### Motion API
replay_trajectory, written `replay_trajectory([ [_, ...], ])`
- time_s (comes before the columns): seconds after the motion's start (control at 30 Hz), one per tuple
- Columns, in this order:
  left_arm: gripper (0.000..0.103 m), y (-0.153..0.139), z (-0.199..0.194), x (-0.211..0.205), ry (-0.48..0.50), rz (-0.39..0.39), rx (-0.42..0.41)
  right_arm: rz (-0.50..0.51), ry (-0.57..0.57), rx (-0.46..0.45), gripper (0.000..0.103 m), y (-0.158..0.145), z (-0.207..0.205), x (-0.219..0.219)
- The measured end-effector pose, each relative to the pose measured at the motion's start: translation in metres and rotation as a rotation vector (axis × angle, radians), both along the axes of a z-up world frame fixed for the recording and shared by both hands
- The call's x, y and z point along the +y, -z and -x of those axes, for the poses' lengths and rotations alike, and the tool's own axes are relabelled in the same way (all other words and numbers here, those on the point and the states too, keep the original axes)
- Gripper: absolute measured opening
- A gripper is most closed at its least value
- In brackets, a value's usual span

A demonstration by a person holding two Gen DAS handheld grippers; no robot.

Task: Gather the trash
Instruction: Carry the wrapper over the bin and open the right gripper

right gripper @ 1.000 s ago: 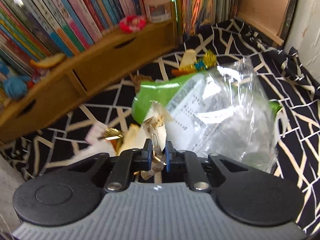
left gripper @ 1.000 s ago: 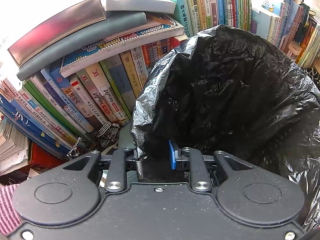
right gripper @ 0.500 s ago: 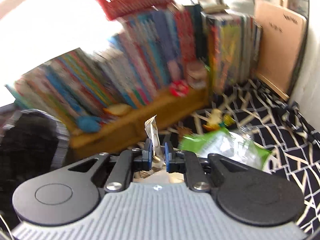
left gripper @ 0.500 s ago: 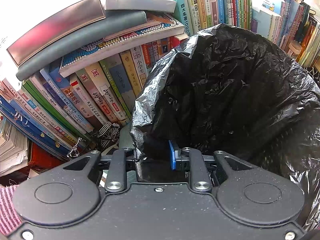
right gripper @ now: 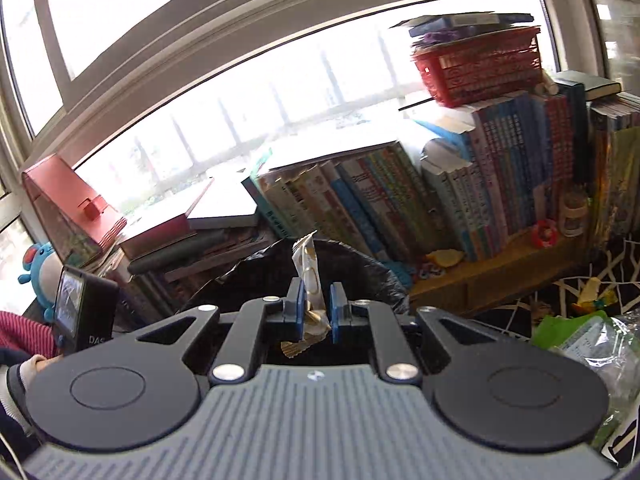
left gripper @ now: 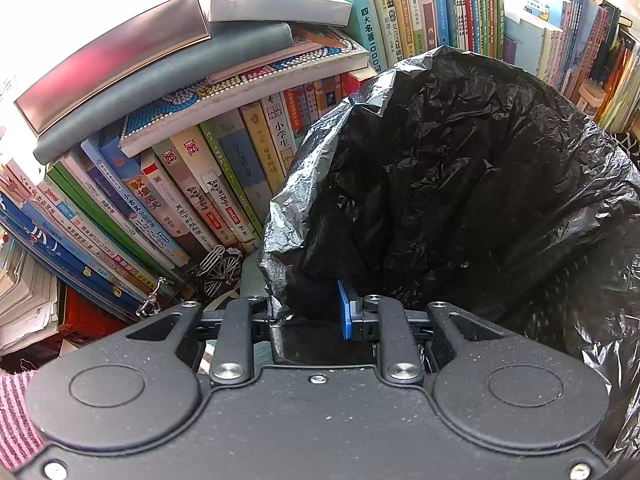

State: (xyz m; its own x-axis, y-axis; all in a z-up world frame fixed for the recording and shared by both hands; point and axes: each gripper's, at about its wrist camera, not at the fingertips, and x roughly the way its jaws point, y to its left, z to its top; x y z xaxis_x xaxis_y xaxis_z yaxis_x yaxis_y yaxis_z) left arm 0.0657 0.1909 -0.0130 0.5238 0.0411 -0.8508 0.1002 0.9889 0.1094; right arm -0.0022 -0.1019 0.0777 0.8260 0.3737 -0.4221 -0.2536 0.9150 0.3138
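A black trash bag [left gripper: 460,180] stands open in front of a wall of books, and my left gripper [left gripper: 308,312] is shut on its near rim. The plastic covers the left finger; only the blue pad of the right finger shows. In the right wrist view, my right gripper [right gripper: 316,308] is shut on a small white and gold wrapper [right gripper: 308,272] that sticks up between the blue pads. It hangs just above the black trash bag [right gripper: 352,264]. A green and clear plastic package [right gripper: 580,336] and a yellow wrapper [right gripper: 592,292] lie on the patterned cloth at the right.
Rows of books [left gripper: 200,184] crowd the bag's left and back sides, with a small wire bicycle [left gripper: 220,272] at their foot. A wooden shelf [right gripper: 500,276] with books and a red basket [right gripper: 480,64] stands behind. A person's sleeve [right gripper: 24,332] is at the left edge.
My right gripper has swung up and left from the patterned cloth with the wrapper in it, and now hangs over the black bag. The left gripper has held still on the bag's rim.
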Motion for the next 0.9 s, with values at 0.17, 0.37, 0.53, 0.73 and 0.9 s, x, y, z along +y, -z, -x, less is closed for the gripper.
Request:
replay_trajectory([
  [0.17,0.021,0.000,0.000,0.000,0.002,0.000,0.000,-0.006,-0.051,0.051,0.018,0.024,-0.003,0.017],
  [0.37,0.021,0.000,0.000,0.000,0.003,0.000,0.000,0.005,-0.090,0.109,0.019,0.046,-0.006,0.033],
  [0.53,0.021,0.000,0.000,0.000,0.003,0.000,-0.001,0.026,-0.106,0.123,0.026,0.052,-0.005,0.040],
  [0.73,0.022,0.000,0.000,0.000,0.003,0.000,-0.001,0.036,-0.116,0.128,0.026,0.055,-0.005,0.043],
  [0.9,0.022,0.000,0.000,0.000,0.002,0.000,0.000,0.037,-0.123,0.125,0.029,0.056,-0.005,0.044],
])
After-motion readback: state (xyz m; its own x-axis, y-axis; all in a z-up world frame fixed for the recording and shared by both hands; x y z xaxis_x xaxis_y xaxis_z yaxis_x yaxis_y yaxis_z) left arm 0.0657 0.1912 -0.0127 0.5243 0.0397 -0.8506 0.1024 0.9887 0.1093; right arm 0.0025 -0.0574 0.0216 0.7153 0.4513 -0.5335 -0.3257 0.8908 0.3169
